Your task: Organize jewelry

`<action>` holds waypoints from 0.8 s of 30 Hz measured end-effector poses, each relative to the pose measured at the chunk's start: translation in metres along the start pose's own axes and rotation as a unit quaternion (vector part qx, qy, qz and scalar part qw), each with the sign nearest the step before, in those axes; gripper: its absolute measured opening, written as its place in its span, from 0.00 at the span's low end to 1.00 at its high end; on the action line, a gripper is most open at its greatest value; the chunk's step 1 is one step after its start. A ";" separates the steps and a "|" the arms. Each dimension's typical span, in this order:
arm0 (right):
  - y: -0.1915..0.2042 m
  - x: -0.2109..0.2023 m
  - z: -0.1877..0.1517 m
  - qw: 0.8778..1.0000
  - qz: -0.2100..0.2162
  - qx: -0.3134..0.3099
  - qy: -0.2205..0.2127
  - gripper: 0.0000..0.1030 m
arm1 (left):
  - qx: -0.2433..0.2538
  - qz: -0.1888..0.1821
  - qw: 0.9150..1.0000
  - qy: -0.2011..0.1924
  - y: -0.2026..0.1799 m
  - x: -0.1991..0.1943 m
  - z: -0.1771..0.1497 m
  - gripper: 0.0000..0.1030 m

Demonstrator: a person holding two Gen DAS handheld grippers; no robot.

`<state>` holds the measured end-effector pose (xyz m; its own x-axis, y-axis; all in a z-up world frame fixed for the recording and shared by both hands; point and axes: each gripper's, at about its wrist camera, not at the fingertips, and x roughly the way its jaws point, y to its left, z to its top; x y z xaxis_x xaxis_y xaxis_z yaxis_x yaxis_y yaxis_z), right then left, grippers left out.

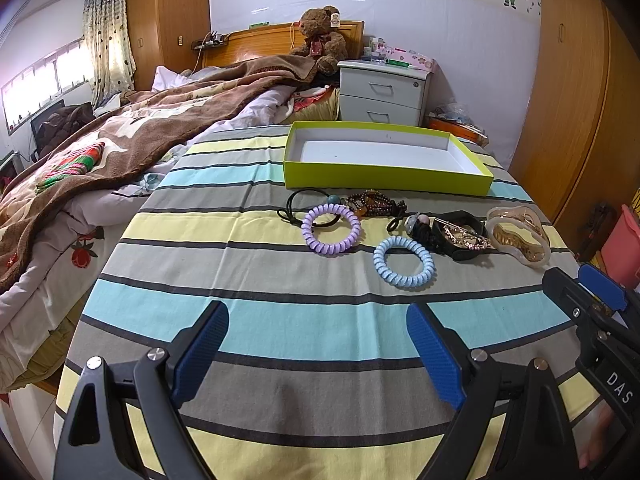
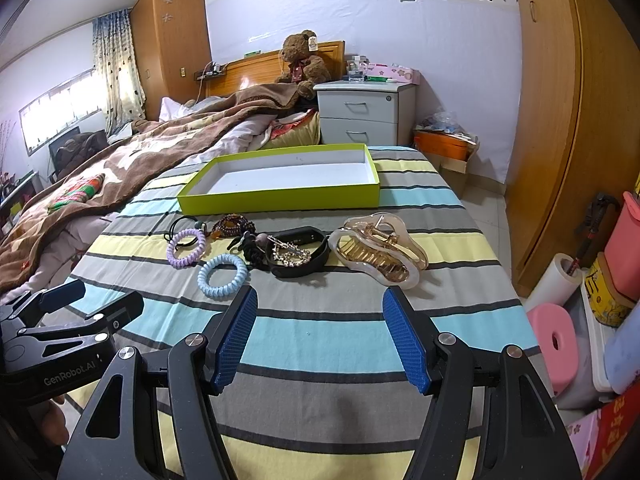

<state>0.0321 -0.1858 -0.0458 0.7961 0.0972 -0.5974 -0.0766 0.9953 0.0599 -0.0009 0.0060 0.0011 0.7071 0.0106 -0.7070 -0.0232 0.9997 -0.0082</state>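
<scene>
A shallow lime-green box (image 1: 384,178) (image 2: 280,200) with a white, empty inside lies on the striped cloth. In front of it lie a purple coil hair tie (image 1: 331,230) (image 2: 186,248), a blue coil hair tie (image 1: 404,262) (image 2: 223,276), black elastic ties (image 1: 296,202), a brown bead bracelet (image 1: 372,202) (image 2: 232,225), a black band with a rhinestone clip (image 1: 460,238) (image 2: 298,254) and a large clear amber claw clip (image 1: 518,236) (image 2: 378,254). My left gripper (image 1: 318,342) is open and empty, short of the blue tie. My right gripper (image 2: 320,332) is open and empty, short of the claw clip.
The striped cloth (image 1: 280,280) covers a table beside a bed with a brown blanket (image 1: 120,140). A white nightstand (image 1: 384,92) and teddy bear (image 1: 320,36) stand behind. A wooden wardrobe (image 2: 560,120), pink stool (image 2: 556,340) and bins (image 2: 624,240) sit to the right.
</scene>
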 end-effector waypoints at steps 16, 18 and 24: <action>-0.001 -0.002 0.001 1.000 -0.001 0.000 -0.001 0.64 | 0.000 -0.001 1.000 0.001 -0.001 -0.001 0.001 0.89; -0.001 -0.001 0.000 1.000 0.000 0.001 -0.002 0.64 | 0.000 0.000 1.000 0.001 -0.001 -0.001 0.001 0.89; -0.002 0.000 0.001 1.000 -0.001 -0.001 0.000 0.64 | 0.000 0.000 1.000 0.001 0.000 -0.001 0.000 0.89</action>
<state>0.0325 -0.1875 -0.0450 0.7959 0.0946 -0.5980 -0.0754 0.9955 0.0571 -0.0012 0.0056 0.0017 0.7060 0.0104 -0.7082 -0.0227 0.9997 -0.0079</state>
